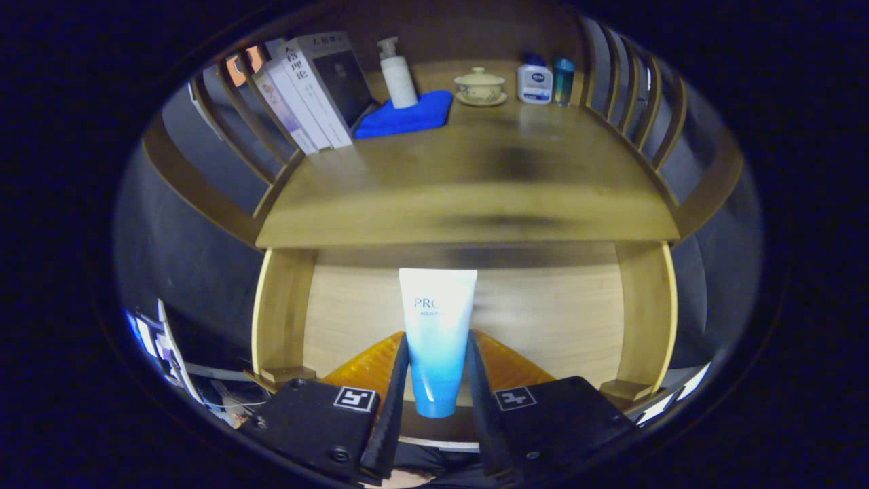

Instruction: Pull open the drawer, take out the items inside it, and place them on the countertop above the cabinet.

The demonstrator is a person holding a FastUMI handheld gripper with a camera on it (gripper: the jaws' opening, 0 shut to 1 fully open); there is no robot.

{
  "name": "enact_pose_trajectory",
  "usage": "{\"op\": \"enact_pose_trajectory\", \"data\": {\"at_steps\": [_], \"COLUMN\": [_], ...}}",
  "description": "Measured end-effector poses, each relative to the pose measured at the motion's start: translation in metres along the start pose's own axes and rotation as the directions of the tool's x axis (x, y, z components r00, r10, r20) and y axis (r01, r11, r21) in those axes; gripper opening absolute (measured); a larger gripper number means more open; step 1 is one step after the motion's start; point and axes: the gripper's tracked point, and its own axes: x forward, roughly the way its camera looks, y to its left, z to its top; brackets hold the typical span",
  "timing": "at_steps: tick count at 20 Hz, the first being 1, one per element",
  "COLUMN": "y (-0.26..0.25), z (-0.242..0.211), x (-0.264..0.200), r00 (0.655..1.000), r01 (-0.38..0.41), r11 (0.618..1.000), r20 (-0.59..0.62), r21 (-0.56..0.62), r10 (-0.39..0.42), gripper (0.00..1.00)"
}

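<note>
Pale blue fading to white, a soft plastic tube point(436, 336) is held upright between the two fingers of the gripper point(434, 380), cap end down, both fingers pressed against its lower sides and closed to its width. It is carried in front of the open drawer point(475, 319), whose light wooden floor and side walls are seen behind it, and below the countertop point(468, 197), which lies at 12 o'clock from the tube. The tube is judged to be light and squashy, with a smooth skin that could slide under a loose hold; a grip low on the body near the stiffer cap end, as taken here, is thought the safest, and a hard squeeze is best avoided lest it buckle. Nothing else can be made out in the drawer from here. On the countertop, a row of leaning books point(309, 92) is found at 11 o'clock, with a pump bottle point(398, 73) standing on a blue cloth point(407, 115) just beside them. A lidded cup on a saucer point(481, 87) is set at 12 o'clock, and a small white bottle point(534, 80) and a teal bottle point(563, 80) are touching or nearly so at 1 o'clock. The front half of the countertop is left bare, so a landing spot is offered; only its front edge must be cleared on the way up.
</note>
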Motion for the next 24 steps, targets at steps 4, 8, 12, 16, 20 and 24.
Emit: {"op": "enact_pose_trajectory", "data": {"at_steps": [4, 8, 12, 16, 20, 24], "y": [-0.005, -0.006, -0.007, -0.010, -0.011, -0.014], "z": [0.046, 0.093, 0.127, 0.151, 0.157, 0.156], "x": [-0.004, 0.011, 0.027, 0.041, 0.058, 0.066], "r00": [0.999, 0.998, 0.998, 0.998, 0.998, 0.993], "r01": [0.019, 0.019, 0.027, 0.050, 0.068, 0.108], "r11": [1.000, 0.999, 0.999, 0.997, 0.996, 0.994], "r20": [0.038, 0.062, 0.048, 0.022, -0.011, -0.049], "r21": [0.025, 0.050, 0.043, 0.065, 0.059, 0.024], "r10": [-0.020, -0.022, -0.030, -0.051, -0.067, -0.106], "gripper": [0.50, 0.50, 0.50, 0.50, 0.50, 0.50]}}
